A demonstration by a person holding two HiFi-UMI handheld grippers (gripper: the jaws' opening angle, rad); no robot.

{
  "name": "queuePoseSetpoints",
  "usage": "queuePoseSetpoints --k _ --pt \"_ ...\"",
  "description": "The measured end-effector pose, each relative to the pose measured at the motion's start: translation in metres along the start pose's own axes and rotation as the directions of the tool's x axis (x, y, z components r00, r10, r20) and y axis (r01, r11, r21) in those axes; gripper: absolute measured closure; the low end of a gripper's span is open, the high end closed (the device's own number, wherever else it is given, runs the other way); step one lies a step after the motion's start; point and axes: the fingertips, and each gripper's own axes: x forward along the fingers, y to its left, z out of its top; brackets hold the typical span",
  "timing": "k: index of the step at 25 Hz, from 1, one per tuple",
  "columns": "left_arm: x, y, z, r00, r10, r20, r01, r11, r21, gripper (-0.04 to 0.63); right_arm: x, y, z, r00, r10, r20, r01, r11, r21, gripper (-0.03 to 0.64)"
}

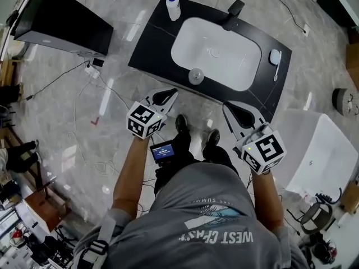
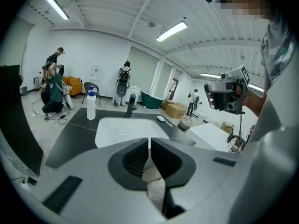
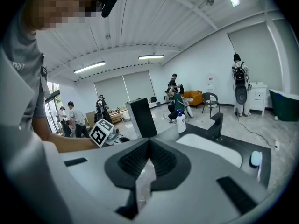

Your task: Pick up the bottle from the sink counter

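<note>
Approaching | we are carrying left gripper (image 1: 162,97), right gripper (image 1: 240,115) closed, empty | bottle (image 1: 173,5) standing beyond reach, twelve o'clock, so no opening yet.

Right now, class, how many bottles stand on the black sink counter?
1. The white bottle with a blue top stands at the far left corner of the counter, left of the tap. No other shows in any view.

Grey marble floor (image 1: 53,114), white walls (image 2: 96,55)
</note>
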Motion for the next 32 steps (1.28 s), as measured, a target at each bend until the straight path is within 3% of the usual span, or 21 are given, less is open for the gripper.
queuePoseSetpoints --k 7,13,32 --pt "0.014 0.011 -0.020 1.000 -0.004 -0.018 0.003 1.000 -0.030 0.586 0.020 0.006 -0.024 0.996 0.036 -0.078 -0.034 0.999 0.036 0.614" --pt "0.022 0.026 -0.035 1.000 0.020 -0.024 -0.021 0.999 -0.045 0.476 0.032 0.011 -0.036 0.992 0.062 -0.113 -0.057 0.997 0.050 0.614" --pt "0.049 0.050 -0.085 0.996 0.052 -0.075 -0.060 0.993 -0.105 0.337 0.052 0.024 -0.078 0.972 0.122 -0.201 -0.093 0.984 0.151 0.615"
